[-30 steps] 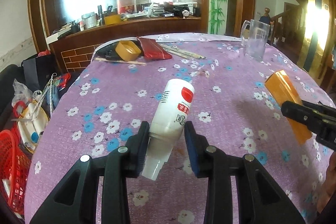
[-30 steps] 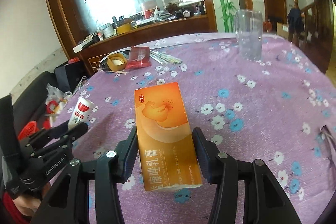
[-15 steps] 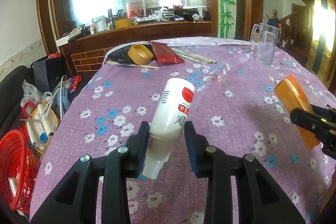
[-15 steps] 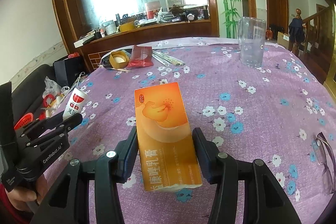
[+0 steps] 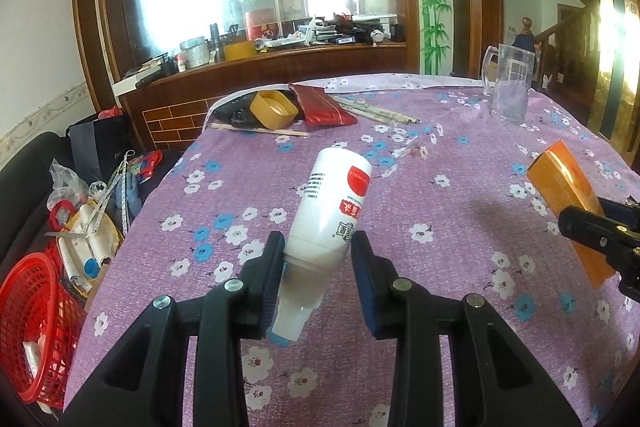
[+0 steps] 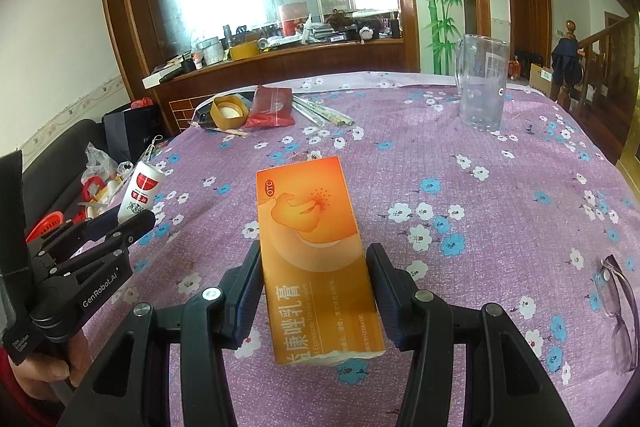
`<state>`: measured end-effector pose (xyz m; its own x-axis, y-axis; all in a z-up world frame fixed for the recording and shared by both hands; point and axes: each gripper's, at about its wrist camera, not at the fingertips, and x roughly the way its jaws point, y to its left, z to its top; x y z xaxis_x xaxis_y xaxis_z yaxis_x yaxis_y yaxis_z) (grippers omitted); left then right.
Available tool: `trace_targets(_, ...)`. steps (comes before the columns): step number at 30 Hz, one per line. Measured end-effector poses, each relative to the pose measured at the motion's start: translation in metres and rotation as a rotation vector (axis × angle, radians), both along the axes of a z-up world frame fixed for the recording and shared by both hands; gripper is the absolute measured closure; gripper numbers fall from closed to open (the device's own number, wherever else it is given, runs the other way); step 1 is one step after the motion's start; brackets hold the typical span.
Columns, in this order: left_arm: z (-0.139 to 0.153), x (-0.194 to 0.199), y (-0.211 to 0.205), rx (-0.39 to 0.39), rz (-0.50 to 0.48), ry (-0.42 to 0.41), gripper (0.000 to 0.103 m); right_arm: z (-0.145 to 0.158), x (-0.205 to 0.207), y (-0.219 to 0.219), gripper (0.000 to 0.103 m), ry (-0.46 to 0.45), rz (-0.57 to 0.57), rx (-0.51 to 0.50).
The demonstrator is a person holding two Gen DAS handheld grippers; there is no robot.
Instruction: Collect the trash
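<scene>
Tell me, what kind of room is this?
Probably a home dining room: a round table under a purple flowered tablecloth, a clear plastic pitcher, and a wooden counter cluttered with household things.

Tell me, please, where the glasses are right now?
In the right wrist view, the glasses lie on the tablecloth at the far right edge, right of the orange box.

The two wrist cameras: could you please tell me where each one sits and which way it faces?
Left wrist: on the left gripper, facing along its fingers over the floral table to the mirror; it holds a white bottle.
Right wrist: on the right gripper, facing likewise, clamping an orange box; the person's left hand shows.
Shared: each sees the other gripper and the clear pitcher.
</scene>
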<state>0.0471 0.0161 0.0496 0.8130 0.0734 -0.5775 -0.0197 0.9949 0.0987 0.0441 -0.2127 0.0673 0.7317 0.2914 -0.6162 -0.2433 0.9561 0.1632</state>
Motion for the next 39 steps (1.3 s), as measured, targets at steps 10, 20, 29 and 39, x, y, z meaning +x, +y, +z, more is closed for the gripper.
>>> trace_targets(10,0.001,-0.003,-0.001,0.026,0.008,-0.026,0.070,0.000,-0.001,0.000,0.048,-0.009,-0.011,-0.006)
trace_targets(20,0.006,-0.005,-0.003,0.011,0.003,-0.024,0.070,0.003,-0.001,0.000,0.048,-0.011,-0.062,-0.024)
trace_targets(29,-0.001,0.030,0.021,-0.215,-0.110,0.262,0.070,0.016,-0.021,-0.009,0.048,-0.022,-0.085,0.031)
trace_targets(39,-0.013,0.076,0.003,-0.108,-0.059,0.317,0.070,0.005,-0.012,-0.028,0.048,0.011,-0.084,0.114)
